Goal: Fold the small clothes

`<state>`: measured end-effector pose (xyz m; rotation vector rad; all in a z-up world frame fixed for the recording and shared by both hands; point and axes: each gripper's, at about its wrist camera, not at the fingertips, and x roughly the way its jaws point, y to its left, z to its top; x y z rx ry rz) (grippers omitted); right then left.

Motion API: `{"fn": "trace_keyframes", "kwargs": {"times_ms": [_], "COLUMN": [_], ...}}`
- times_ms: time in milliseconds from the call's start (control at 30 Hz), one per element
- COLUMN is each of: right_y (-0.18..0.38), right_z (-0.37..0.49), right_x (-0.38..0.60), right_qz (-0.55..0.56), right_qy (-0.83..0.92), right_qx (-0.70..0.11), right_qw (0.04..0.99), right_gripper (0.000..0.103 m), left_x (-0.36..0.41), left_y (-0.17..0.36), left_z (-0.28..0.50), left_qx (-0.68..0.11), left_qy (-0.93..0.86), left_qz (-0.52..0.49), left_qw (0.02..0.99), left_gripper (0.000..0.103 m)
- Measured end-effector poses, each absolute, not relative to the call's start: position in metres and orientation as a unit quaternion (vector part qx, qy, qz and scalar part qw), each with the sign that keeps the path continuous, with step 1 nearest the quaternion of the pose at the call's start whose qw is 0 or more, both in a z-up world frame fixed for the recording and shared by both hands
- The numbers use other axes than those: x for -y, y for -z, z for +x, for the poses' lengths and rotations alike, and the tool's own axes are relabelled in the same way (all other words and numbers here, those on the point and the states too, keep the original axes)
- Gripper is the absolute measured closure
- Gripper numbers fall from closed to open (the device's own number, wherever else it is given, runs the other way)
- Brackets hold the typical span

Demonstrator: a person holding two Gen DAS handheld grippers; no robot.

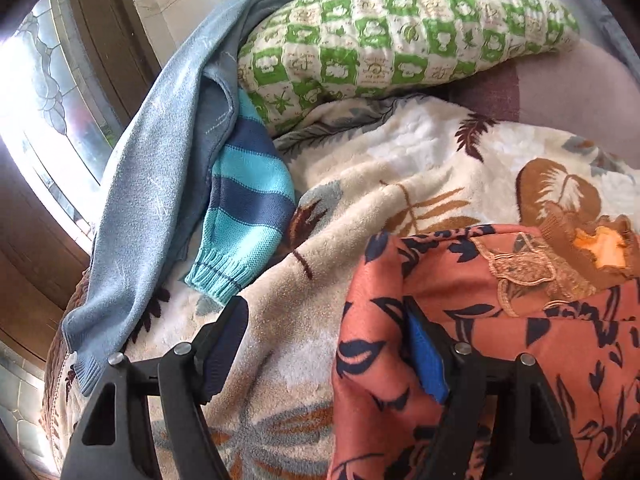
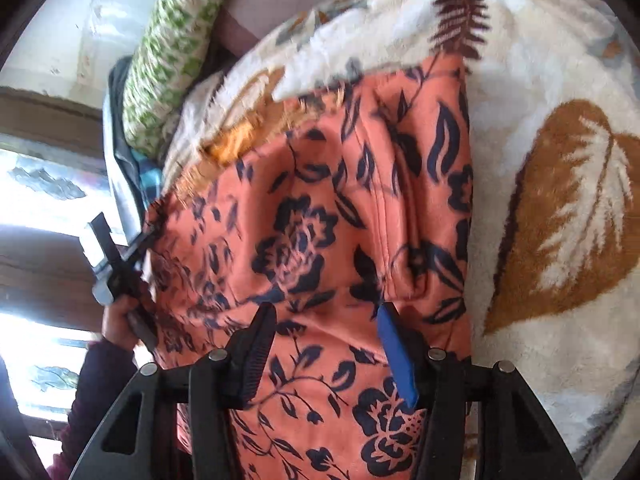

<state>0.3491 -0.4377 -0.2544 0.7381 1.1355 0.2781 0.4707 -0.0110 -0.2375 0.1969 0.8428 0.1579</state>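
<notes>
**A:** biggest thing here is the cream fleece blanket [image 1: 360, 200] with brown leaf prints, it runs under and past both grippers. Green-and-white checked pillow [image 1: 400, 32] sits way out ahead of the left gripper [image 1: 326, 344], up by the wall.

**B:** and the orange floral garment [image 2: 320, 220]?

**A:** lies on the blanket right under the right gripper [image 2: 324, 344], spreading out ahead of it. In the left view it's bunched on the right side, draped over that gripper's blue-padded finger [image 1: 426, 356].

**B:** so is anything actually clamped?

**A:** left gripper stands wide apart, nothing squeezed, just blanket in the gap. Right gripper is partly spread with the orange cloth showing between the fingers; can't tell if the pads press it.

**B:** other clothes?

**A:** ahead-left of the left gripper: a grey-blue sweater [image 1: 152, 200], and a smaller teal-and-navy striped knit [image 1: 244, 216] beside it. A hand [image 2: 120, 316] holds the left gripper, off to the left in the right view.
</notes>
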Motion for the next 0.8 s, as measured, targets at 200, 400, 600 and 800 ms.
{"fn": "trace_keyframes", "kwargs": {"times_ms": [200,400,600,800], "right_y": [0.255,0.284,0.285,0.244], "right_z": [0.37,0.388,0.389,0.359], "right_x": [0.466,0.455,0.439,0.441], "right_qz": [0.384,0.387,0.346,0.345], "right_qy": [-0.08,-0.07,-0.027,-0.028], "right_qx": [-0.436,-0.436,-0.464,-0.434], "right_qw": [0.81,0.809,0.815,0.832], "right_gripper": [0.04,0.041,0.096,0.096], "left_x": [0.033,0.033,0.029,0.041], "left_y": [0.217,0.24,0.257,0.258], "left_z": [0.408,0.363,0.36,0.373], "left_qx": [-0.382,-0.407,-0.419,-0.456], "left_qy": [0.013,0.028,0.013,-0.008], "left_qz": [0.09,0.097,0.09,0.081], "left_qw": [0.92,0.908,0.903,0.886], "left_gripper": [0.025,0.025,0.025,0.025]}}
